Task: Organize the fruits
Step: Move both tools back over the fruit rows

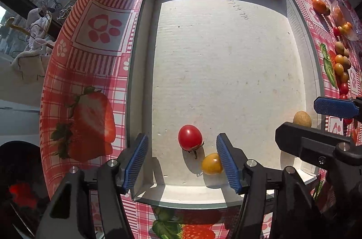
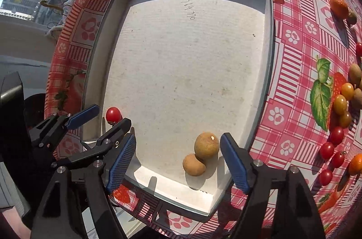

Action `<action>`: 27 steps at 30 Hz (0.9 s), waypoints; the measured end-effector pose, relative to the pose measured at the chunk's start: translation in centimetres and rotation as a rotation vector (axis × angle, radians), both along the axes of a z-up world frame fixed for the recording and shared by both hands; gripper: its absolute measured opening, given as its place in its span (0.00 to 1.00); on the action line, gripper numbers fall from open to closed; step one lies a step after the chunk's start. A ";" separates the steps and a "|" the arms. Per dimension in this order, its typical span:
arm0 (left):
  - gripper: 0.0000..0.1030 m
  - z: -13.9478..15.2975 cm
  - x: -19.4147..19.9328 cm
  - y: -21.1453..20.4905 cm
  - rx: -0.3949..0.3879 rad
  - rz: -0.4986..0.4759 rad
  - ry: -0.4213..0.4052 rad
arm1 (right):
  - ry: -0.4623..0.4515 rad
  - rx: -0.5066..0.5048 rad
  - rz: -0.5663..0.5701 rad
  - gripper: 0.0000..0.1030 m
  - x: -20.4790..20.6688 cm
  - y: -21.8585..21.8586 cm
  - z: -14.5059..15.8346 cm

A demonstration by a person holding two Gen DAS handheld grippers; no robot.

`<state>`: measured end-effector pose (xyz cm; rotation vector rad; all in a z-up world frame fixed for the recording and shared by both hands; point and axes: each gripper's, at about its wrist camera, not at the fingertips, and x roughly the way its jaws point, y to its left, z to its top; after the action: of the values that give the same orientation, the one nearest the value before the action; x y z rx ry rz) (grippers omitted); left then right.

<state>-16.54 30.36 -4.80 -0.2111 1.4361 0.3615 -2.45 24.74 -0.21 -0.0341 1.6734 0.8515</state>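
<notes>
The loose fruits (image 2: 339, 103) run off the right edge, and handwriting (image 2: 189, 6) inside the box (image 2: 270, 40) is illegible.

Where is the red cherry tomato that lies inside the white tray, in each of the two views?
Left wrist view: red cherry tomato low centre, between the open left gripper's fingers.
Right wrist view: same tomato at lower left, beside the tray wall.
Shared landmark: the handwritten numbers on the white tray's floor.

Table (image 1: 95, 40) — tray (image 1: 144, 58) (loose fruits (image 1: 339, 65))

Handwritten digits, partly legible, on box floor (image 2: 181, 71)
</notes>
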 end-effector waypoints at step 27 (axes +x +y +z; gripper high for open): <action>0.80 5.0 6.8 -17.0 -0.060 -0.380 -0.094 | 0.075 -0.170 -0.419 0.88 -0.2 -23.6 -2.6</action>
<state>-9.77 13.38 0.17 -0.0005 1.3608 -0.0022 -2.69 1.16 -2.83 0.2265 1.7367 0.3986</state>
